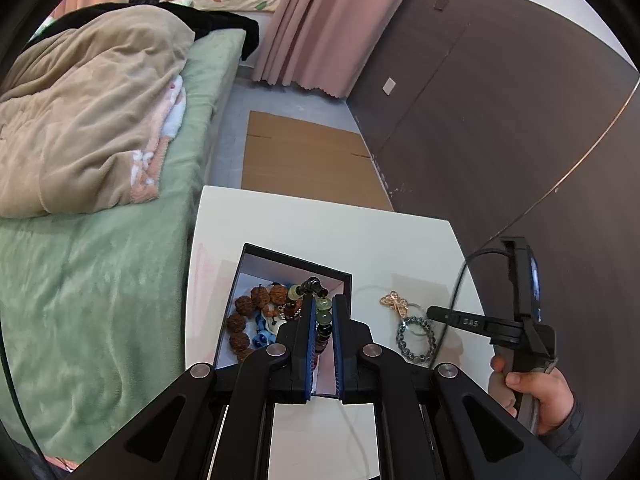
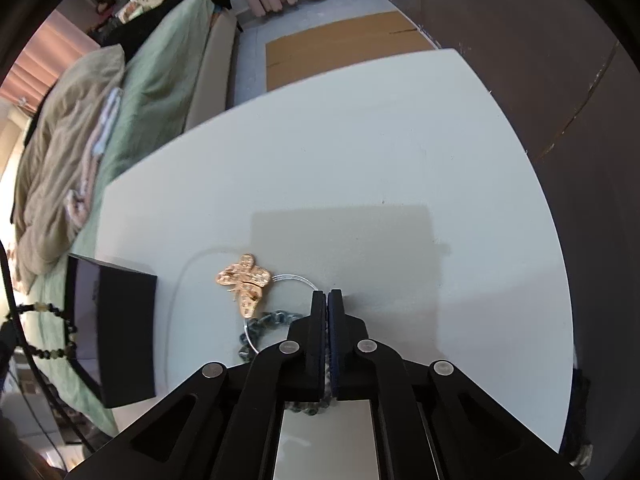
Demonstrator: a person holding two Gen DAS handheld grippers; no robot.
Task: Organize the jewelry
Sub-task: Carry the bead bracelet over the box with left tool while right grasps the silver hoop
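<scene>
1. Box (image 1: 240,280) on bench (image 1: 400,248): brown beads (image 1: 244,306) and blue pieces (image 1: 262,336) stored.
2. Left gripper (image 1: 321,312): clamps dark strand (image 1: 323,320) over box.
3. Right gripper (image 2: 327,300): closed on grey bracelet (image 2: 272,318).
4. Butterfly clip (image 2: 244,282): unsorted, on bench.

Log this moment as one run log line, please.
left gripper: shut on mixed bead bracelet, over black box | right gripper: shut on grey bead bracelet | butterfly brooch: on table

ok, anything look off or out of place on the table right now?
Nothing damaged or spilled. Loose items outside the black box: a gold butterfly brooch on thin wire hoops, and a dark grey bead bracelet that the right tongs are shut on. The left tongs hold a mixed-bead bracelet above the box.
</scene>
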